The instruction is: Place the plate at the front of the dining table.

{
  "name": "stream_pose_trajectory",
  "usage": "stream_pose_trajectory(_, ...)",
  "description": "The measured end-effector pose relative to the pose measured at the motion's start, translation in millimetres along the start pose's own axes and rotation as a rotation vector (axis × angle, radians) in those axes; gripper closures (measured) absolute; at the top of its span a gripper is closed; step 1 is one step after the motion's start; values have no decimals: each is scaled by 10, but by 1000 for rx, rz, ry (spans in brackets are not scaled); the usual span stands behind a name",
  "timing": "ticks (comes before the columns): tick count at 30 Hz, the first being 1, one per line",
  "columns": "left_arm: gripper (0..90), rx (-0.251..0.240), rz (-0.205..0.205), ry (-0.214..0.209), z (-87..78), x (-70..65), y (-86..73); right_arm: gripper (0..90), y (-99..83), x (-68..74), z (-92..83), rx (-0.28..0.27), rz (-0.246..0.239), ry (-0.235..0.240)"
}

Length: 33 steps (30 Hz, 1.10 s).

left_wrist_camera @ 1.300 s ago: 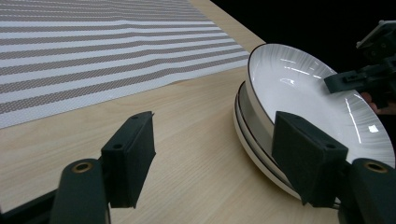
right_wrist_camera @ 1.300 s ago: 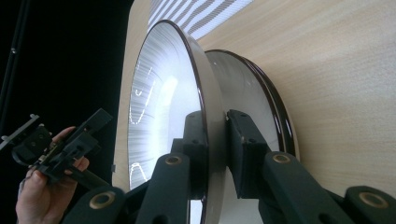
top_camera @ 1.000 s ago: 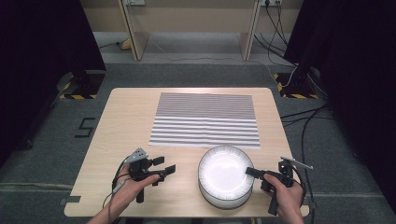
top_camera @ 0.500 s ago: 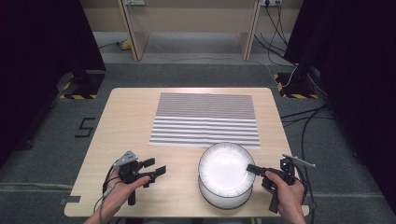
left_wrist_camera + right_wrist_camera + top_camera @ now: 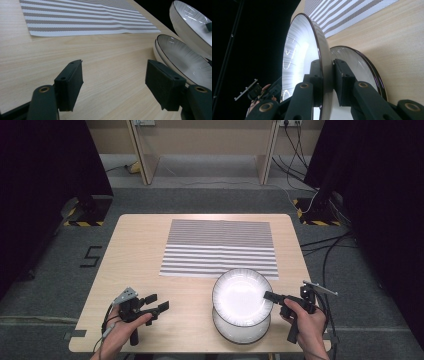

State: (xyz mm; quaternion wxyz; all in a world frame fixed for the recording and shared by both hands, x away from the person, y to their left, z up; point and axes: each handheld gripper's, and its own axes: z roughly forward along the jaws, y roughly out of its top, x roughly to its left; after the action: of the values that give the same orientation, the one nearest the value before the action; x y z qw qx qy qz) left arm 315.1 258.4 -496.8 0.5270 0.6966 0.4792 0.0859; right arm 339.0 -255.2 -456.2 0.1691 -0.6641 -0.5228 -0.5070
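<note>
White ribbed plate [image 5: 242, 296], empty, is pinched by its rim in the right gripper [image 5: 270, 296] in the high view, lifted above a second empty plate [image 5: 241, 329] on the wooden table [image 5: 140, 250] w/ a striped placemat [image 5: 219, 248] behind; the left gripper [image 5: 156, 304] is near the front edge, jaws apart, nothing between them. Left gripper view: wide-open jaws over bare wood, lower plate [image 5: 183, 58] at right w/ the raised plate [image 5: 192, 21] above it, not touching. Right gripper view: both pads clamp the raised plate's rim [image 5: 323, 75], one each side, lower plate [image 5: 359, 67] just behind.
</note>
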Motion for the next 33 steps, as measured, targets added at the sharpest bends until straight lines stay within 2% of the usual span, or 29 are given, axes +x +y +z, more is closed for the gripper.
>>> stream_pose_trajectory(12,298,-20,-25,32,-127,111,-123,773,118,85,37,-18,-1,1)
stream_pose_trajectory(16,298,-25,-19,45,-153,134,-137,772,162,119,50,-24,-1,4)
stream_pose_trajectory(24,298,-32,-27,44,-149,139,-181,770,244,166,77,-37,1,3)
stream_pose_trajectory(25,298,-30,-22,40,-130,140,-188,770,276,180,79,-28,13,1)
stream_pose_trajectory(29,298,-36,-26,33,-122,131,-190,768,340,217,67,-33,7,-12)
stream_pose_trajectory(33,298,-49,-27,43,-129,152,-173,766,438,259,48,-49,2,-18)
